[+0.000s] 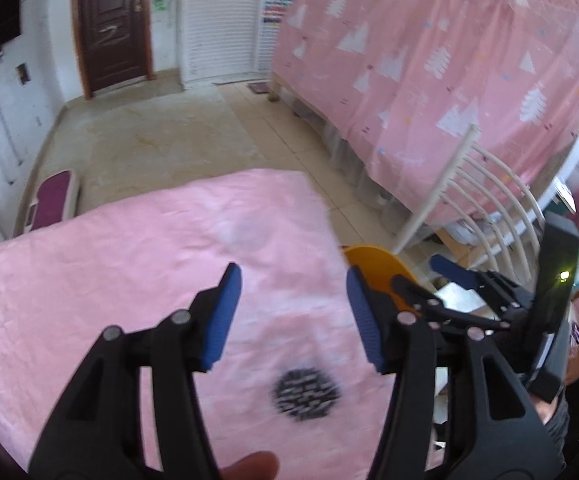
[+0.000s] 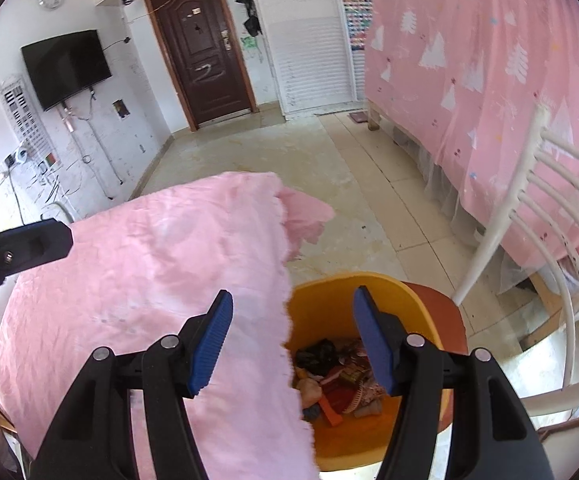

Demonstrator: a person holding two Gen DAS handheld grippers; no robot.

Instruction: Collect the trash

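Now hovering with the left tongs (image 1: 293, 316) spread wide and empty over the pink cloth (image 1: 137, 264) covering the counter, blue ribbed pads (image 1: 221, 320) parted above a dark, flat, roundish scrap (image 1: 306, 395) speckled with pale marks, blurred, likely crumpled wrapper or foil lying on the cloth just below and between the fingers. Probably best lowering straight down, straddling the scrap, pressing lightly into the soft quilted fabric and pinching only the scrap, not a fold of cloth. Moving rightward, holding the right tongs (image 2: 292, 340) likewise gaping and empty, poised across the frayed cloth edge and the orange plastic bin (image 2: 329, 300), smooth-walled and rounded, sitting just beside the counter and already holding wrappers and scraps (image 2: 337, 376) in red, black and tan. Further right, passing white curved chair slats (image 2: 545, 216) and a pink tree-print curtain (image 2: 489, 60).
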